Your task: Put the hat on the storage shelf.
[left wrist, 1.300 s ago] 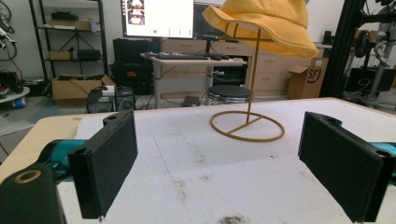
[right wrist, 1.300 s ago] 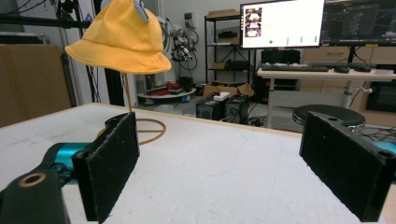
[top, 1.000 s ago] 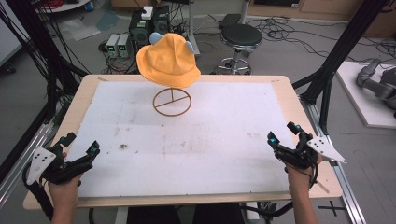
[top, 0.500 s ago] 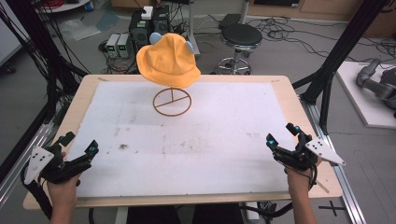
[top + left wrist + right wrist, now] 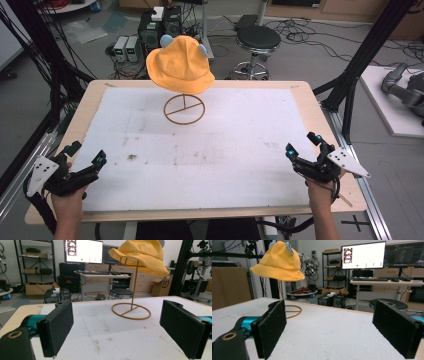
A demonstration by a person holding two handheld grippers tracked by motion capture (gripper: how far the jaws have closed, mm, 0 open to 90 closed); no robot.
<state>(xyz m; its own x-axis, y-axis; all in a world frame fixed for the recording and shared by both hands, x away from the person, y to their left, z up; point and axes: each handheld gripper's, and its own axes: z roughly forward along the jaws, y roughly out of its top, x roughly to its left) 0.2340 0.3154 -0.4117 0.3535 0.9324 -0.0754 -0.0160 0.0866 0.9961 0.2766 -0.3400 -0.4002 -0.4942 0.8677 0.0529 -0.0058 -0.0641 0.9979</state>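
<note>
Yellow hat (image 5: 181, 65) hiding stand (image 5: 184, 107) top, crown cropped

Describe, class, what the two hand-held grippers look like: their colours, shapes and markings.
Each gripper, left and right, is black with two flat rectangular black jaws, teal accents near the jaw bases, and a grey three-cornered plate dotted with small dark marks. A black cable trails from each. The person's forearms are bare, without sleeves.

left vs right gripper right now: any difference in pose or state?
The left gripper sits at the table's near left corner, the right gripper at its near right edge. The left gripper angles up and rightward, the right gripper up and leftward, both toward the yellow hat on its stand. Shared: both have jaws wide apart, hold nothing, and are far from the hat.
</note>
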